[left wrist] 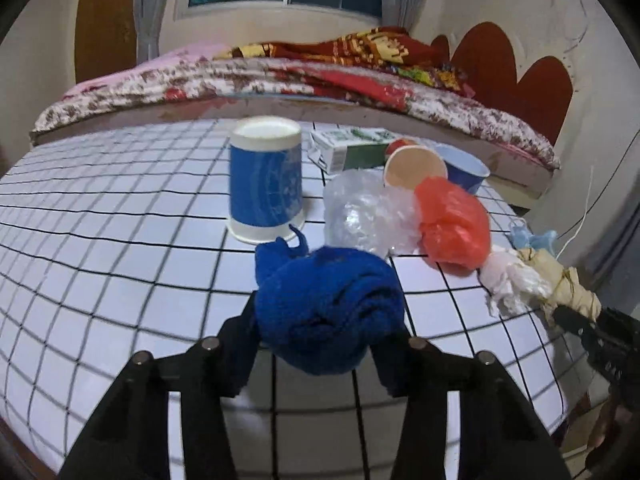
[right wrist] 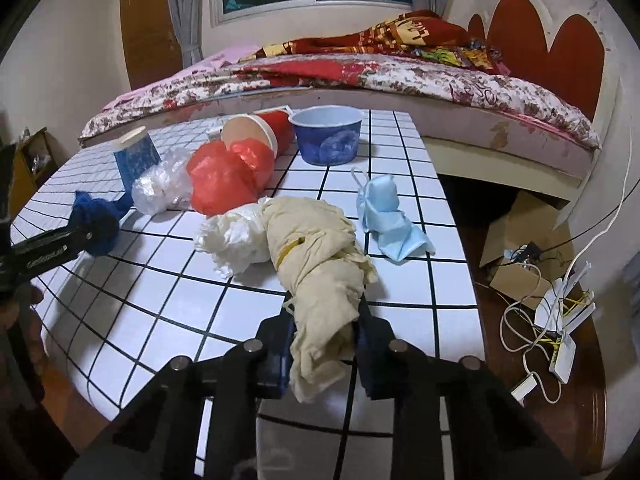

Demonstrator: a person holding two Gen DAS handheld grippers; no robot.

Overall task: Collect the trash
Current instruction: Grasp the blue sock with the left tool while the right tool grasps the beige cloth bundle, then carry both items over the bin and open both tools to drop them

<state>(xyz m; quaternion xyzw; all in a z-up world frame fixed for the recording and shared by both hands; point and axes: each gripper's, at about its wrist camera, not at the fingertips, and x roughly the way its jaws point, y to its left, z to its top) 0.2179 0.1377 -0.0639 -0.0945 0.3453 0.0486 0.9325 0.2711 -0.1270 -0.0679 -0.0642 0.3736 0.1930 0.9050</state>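
1. While the left gripper [left wrist: 324, 344] pinches the blue cloth wad [left wrist: 328, 304] on the checked table [left wrist: 120, 240], a shallow bite could slip
2. Clamped by the right gripper [right wrist: 324, 340], the beige rag bundle [right wrist: 320, 264] may drag the white plastic [right wrist: 232, 240] off

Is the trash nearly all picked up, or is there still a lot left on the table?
Nothing looks put away yet, and no bin shows. In hand: the left gripper squeezes the blue cloth wad, and the right gripper pinches the beige rag bundle. Left on the checked table: orange bag, clear plastic, face mask, red cup, blue bowl, upside-down blue cup and green carton.
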